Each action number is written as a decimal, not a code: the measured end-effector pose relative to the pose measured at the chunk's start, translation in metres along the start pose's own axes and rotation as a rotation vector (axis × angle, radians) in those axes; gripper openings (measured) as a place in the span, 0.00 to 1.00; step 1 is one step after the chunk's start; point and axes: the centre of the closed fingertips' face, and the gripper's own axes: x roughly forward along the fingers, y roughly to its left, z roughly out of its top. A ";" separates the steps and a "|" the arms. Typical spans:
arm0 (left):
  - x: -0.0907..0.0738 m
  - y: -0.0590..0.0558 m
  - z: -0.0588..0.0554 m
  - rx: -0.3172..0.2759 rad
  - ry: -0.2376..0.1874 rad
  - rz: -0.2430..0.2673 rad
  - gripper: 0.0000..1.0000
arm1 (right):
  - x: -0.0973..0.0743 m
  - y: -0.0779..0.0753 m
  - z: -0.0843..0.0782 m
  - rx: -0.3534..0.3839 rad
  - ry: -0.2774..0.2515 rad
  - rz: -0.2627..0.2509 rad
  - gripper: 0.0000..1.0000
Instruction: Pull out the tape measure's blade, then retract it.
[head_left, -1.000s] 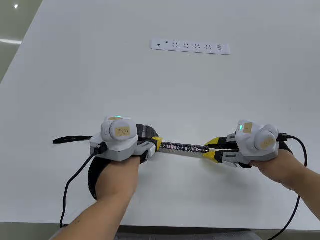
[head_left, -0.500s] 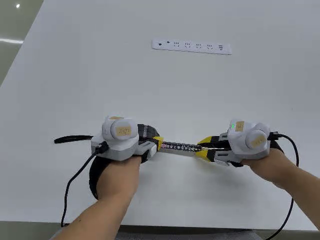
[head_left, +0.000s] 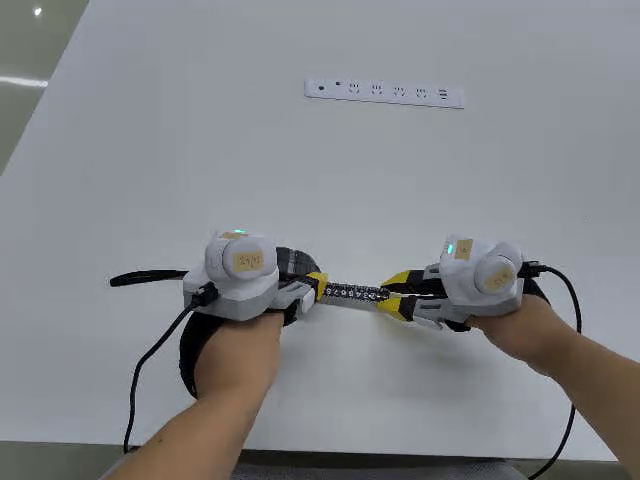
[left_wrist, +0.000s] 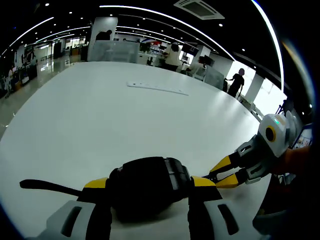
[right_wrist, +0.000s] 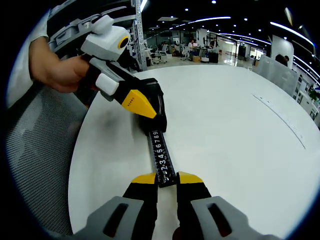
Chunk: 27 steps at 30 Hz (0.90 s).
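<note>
A black tape measure case (left_wrist: 147, 185) sits between the yellow-tipped fingers of my left gripper (head_left: 308, 289), which is shut on it; I see the case (right_wrist: 156, 106) in the right gripper view too. Its black blade (head_left: 352, 293) with white numbers runs right, a short length out. My right gripper (head_left: 392, 294) is shut on the blade's end (right_wrist: 163, 170). A black wrist strap (head_left: 145, 277) trails left from the case over the white table (head_left: 330, 180).
A white power strip (head_left: 384, 92) lies far back on the table. Black cables hang from both grippers near the front edge (head_left: 300, 450). People and desks stand in the room beyond the table in the left gripper view.
My right gripper has moved left toward the case, and the exposed blade has grown shorter. The left gripper and case have stayed in place.
</note>
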 end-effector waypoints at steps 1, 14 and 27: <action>0.000 0.000 0.000 0.000 0.000 0.000 0.58 | 0.001 0.000 0.001 0.001 -0.001 0.001 0.09; 0.000 0.000 0.000 0.001 0.002 0.000 0.58 | 0.020 0.006 0.013 0.016 -0.023 0.016 0.09; 0.000 0.001 0.000 -0.003 0.003 -0.002 0.58 | 0.028 0.008 0.020 0.027 -0.035 0.030 0.09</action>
